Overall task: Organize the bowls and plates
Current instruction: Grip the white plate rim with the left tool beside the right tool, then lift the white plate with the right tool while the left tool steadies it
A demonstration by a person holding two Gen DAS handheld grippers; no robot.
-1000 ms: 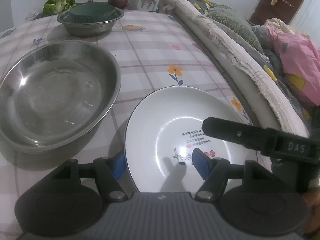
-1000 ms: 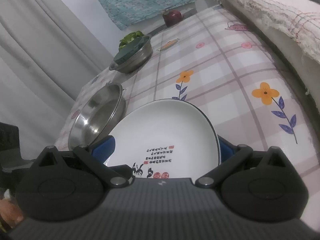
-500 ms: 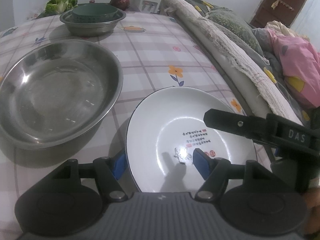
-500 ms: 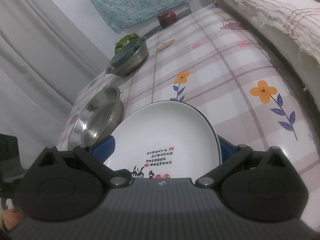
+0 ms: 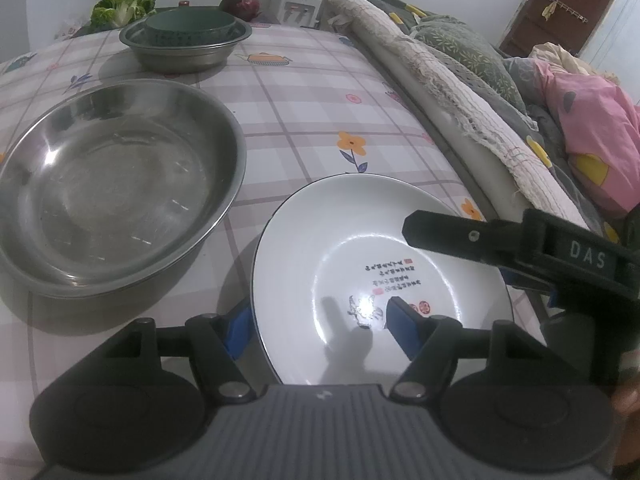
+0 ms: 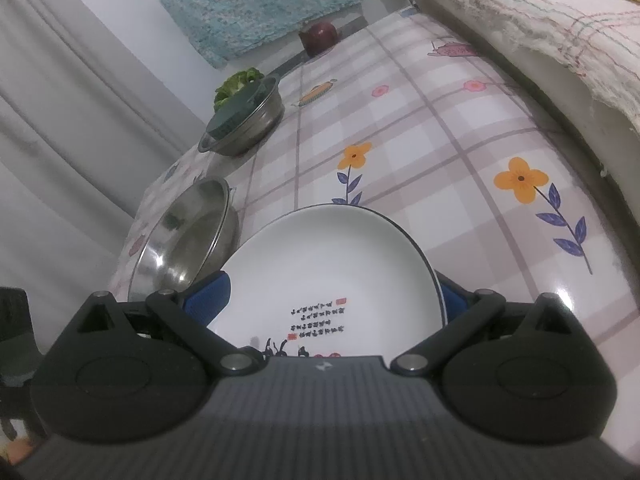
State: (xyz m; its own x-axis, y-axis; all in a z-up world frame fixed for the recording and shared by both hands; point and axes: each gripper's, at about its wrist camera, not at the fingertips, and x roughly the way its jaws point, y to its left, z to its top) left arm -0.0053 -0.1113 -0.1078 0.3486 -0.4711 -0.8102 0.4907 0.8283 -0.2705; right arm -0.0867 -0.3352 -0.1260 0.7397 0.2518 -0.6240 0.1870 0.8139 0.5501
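1. Beside the plate (image 5: 360, 248), on its left: large steel bowl (image 5: 116, 184), empty, on the tabletop (image 5: 320, 100).
2. Beyond the plate, far end: small steel bowl (image 5: 184, 46) with a green bowl (image 5: 190, 26) nested inside. That pair looks done.
3. Plate: apparently not yet stacked; likely next.
4. Left tool (image 5: 320, 322): jaws apart, astride the plate's near-left rim, pads seemingly clear of it; angled down.
5. Right tool (image 6: 324, 304): spread wide across the plate; whether its pads press the rim, cannot tell.
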